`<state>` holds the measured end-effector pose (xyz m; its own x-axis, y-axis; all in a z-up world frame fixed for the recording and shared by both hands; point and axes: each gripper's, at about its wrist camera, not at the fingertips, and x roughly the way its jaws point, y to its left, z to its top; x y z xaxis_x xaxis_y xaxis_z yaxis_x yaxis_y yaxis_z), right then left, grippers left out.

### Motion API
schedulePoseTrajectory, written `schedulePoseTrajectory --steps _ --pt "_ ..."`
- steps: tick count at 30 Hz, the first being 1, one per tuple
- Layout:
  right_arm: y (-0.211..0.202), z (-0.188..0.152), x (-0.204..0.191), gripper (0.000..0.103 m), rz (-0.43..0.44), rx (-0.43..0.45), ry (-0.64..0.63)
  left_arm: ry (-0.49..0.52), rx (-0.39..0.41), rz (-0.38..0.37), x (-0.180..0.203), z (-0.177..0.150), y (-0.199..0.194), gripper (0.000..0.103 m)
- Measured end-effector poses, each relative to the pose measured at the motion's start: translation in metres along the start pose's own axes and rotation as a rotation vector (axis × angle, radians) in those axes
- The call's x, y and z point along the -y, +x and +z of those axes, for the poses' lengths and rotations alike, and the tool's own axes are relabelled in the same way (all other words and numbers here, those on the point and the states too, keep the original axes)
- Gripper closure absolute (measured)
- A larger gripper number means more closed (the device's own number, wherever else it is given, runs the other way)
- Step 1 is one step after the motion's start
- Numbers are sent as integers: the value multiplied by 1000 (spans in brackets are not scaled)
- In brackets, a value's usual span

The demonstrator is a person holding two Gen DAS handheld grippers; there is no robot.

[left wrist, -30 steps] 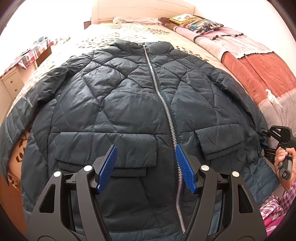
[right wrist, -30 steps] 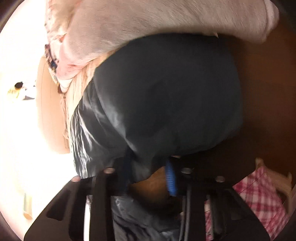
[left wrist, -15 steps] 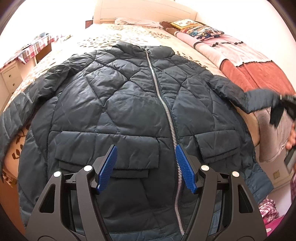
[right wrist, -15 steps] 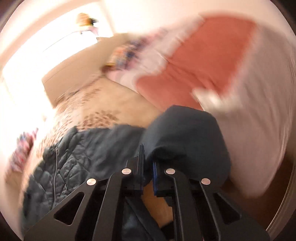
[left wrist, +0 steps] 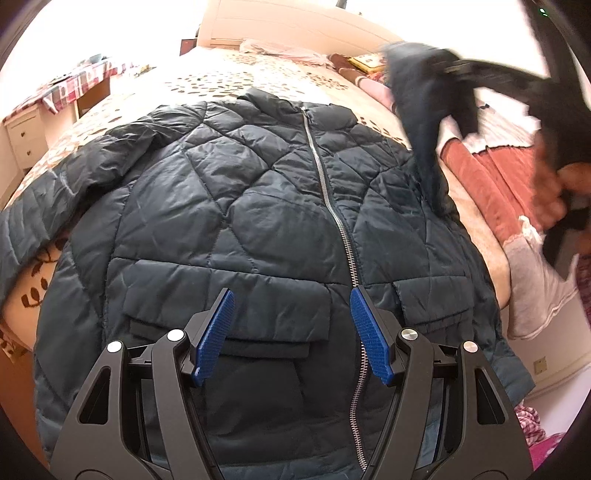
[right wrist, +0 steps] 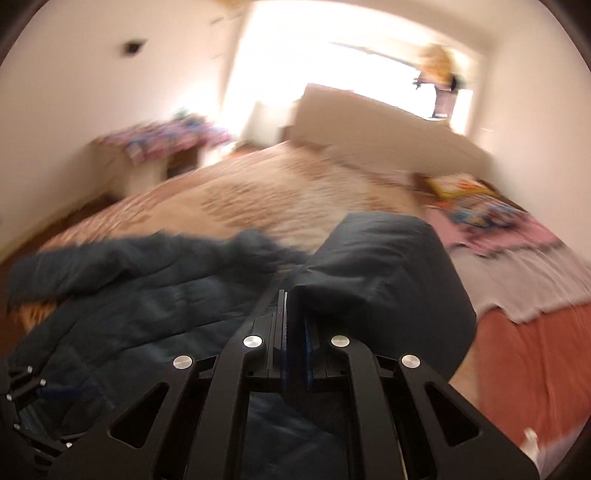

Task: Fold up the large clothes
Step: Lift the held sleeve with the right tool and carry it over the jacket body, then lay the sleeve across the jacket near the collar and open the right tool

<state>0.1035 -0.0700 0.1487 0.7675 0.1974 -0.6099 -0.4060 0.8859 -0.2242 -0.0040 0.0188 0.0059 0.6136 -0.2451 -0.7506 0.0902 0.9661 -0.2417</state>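
A dark quilted jacket (left wrist: pixel 258 206) lies front up on the bed, zip closed, collar at the far end. My left gripper (left wrist: pixel 290 321) hovers open over the hem by the left pocket, nothing between its blue pads (left wrist: pixel 216 332). My right gripper (right wrist: pixel 295 332) is shut on the cuff of the jacket's right sleeve (right wrist: pixel 384 273). In the left wrist view that sleeve (left wrist: pixel 424 110) hangs lifted at the upper right, above the jacket's right shoulder, with the right gripper (left wrist: pixel 454 70) and a hand (left wrist: pixel 554 192) behind it. The other sleeve (left wrist: pixel 33 221) trails off the bed's left side.
The bed (left wrist: pixel 266 74) has a leaf-patterned cover and a pale headboard (left wrist: pixel 288 26). A pink, white and rust blanket (left wrist: pixel 498 173) runs along its right side, with cushions (right wrist: pixel 469 203) near the headboard. A white bedside cabinet (left wrist: pixel 22 136) with a checked cloth stands left.
My right gripper closed on the sleeve cuff low at the bed's right edge, then swung it up and leftward over the jacket's right shoulder while rolling over. The left gripper stayed in place, open.
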Motion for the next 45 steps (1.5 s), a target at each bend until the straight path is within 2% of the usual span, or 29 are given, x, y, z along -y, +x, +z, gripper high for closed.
schedulePoseTrajectory --steps 5,9,10,12,14,17,22,24,27,30,32,33,35,40,41,44,45 --pt "56 -11 -32 95 61 -131 21 -38 2 -2 -11 1 0 38" --pt "94 -27 -32 93 109 -275 93 -53 -12 -5 -15 0 5 38" --pt "100 -31 -30 85 155 -313 128 -53 -15 -5 -16 0 5 38" --pt "101 -38 -26 41 220 -320 189 -53 -19 -4 -16 0 6 38" --pt "92 -39 -24 31 225 -284 204 -53 -26 -1 -16 0 8 38" --pt "79 -43 -15 31 278 -285 262 -46 -36 2 -13 0 12 38" --pt "44 -62 25 34 372 -232 462 -37 -43 2 -10 0 15 38" --pt "37 -75 51 53 389 -238 617 -38 -54 0 -10 -1 17 38" --pt "36 -94 83 66 413 -241 841 -37 -57 -3 -10 -1 18 38" --pt "44 -120 117 66 444 -239 1157 -35 -50 -5 -10 -2 16 38" --pt "55 -142 132 65 462 -275 1383 -44 -45 -9 -12 -3 14 38" --pt "60 -149 135 57 442 -300 1450 -49 -44 -10 -14 -3 14 38" --pt "68 -150 136 45 424 -320 1469 -58 -43 -15 -16 -3 13 38" --pt "84 -130 130 45 369 -322 1422 -70 -27 -28 -20 -3 9 38" --pt "87 -122 128 47 349 -322 1393 -73 -23 -30 -22 -3 8 38" --pt "94 -94 118 71 311 -327 1266 -83 -11 -38 -25 -3 5 38" --pt "95 -87 115 74 298 -321 1222 -87 -9 -40 -26 -3 4 38"
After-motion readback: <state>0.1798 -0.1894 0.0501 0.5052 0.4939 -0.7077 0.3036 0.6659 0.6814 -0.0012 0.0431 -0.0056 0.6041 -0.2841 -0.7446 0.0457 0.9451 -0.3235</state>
